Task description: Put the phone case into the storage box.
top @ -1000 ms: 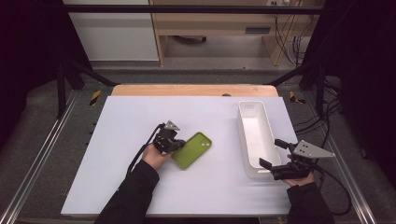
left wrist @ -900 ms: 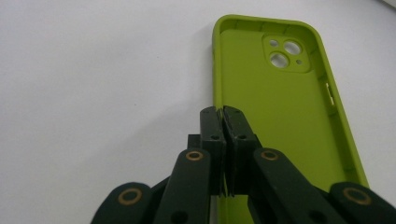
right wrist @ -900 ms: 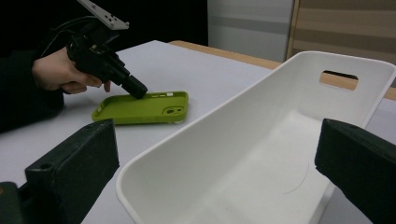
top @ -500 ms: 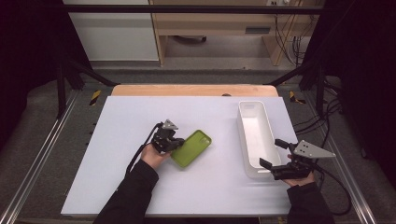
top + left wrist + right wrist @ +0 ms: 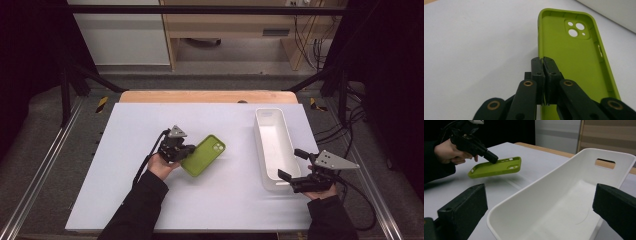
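Left gripper view: fingers (image 5: 543,60) pinching green phone case (image 5: 576,60) rim. No legible writing. Right gripper (image 5: 292,167) fingers spread beside white bin (image 5: 272,145).

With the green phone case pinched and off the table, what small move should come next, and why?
Probably carry it sideways toward the white bin. The left gripper is shut on the phone case wall, the case hangs above the table, and the right gripper stands open at the bin's near end, which looks empty.
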A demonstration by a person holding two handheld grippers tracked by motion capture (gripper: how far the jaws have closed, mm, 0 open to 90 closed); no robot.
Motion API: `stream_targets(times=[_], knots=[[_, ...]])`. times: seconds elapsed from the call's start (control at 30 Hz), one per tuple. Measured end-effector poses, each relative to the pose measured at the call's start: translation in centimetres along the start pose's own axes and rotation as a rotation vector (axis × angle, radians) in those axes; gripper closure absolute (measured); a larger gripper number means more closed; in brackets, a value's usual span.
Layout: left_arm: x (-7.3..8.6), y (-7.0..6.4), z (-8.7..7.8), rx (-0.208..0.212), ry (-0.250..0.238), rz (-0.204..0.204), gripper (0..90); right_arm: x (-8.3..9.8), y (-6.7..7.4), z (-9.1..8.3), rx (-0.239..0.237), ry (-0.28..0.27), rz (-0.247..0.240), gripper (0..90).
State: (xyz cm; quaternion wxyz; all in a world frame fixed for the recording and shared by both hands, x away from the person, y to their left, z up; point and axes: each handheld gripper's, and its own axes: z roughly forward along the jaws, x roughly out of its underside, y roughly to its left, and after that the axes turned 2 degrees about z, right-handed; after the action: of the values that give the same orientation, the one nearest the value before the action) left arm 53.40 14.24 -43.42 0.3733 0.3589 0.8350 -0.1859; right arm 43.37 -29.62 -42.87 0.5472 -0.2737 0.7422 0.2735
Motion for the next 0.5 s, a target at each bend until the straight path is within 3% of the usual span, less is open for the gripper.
stream_targets(times=[0.5], knots=[[-0.4,-0.2,-2.3,-0.022,-0.060,0.011,87.8,-0.1,0.0,0.0,-0.001,-0.003,-0.002,0.4]])
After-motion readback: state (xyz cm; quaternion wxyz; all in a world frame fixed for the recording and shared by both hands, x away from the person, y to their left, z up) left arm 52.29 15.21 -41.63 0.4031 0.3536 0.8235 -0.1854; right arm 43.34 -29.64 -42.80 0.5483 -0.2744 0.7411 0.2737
